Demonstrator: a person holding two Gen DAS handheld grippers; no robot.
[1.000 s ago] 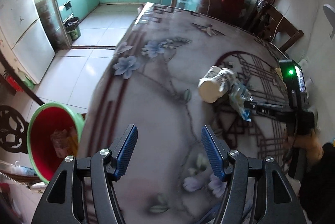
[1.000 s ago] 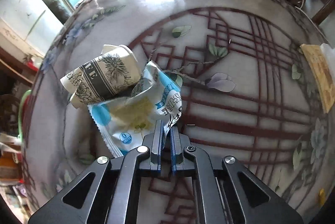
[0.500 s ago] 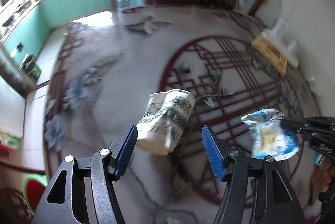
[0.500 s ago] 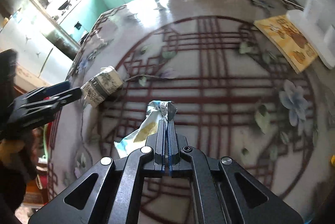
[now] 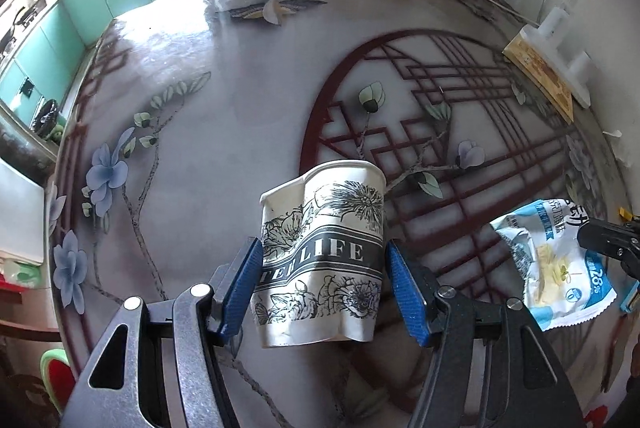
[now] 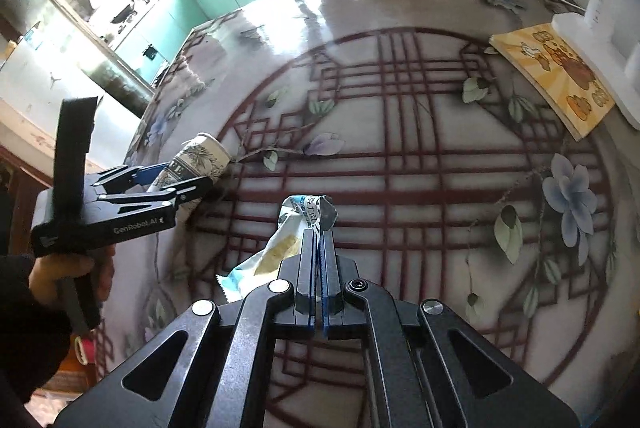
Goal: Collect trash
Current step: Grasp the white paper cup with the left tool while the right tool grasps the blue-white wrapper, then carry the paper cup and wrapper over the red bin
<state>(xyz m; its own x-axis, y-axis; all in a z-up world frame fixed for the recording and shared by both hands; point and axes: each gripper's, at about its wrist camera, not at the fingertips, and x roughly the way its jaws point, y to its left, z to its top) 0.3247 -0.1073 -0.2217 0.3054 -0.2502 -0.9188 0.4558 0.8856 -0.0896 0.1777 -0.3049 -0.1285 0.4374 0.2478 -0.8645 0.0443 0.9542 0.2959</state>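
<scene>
Two grips: left jaws closing around dented floral cup [image 5: 320, 260]; right clench wrapper [image 6: 276, 252].

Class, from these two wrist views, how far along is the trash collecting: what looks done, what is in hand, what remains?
Done: the snack wrapper is lifted off the table, pinched in the shut right gripper. In hand: the left gripper is closing around the crumpled paper cup lying on the table. Left: neither piece is binned yet.
</scene>
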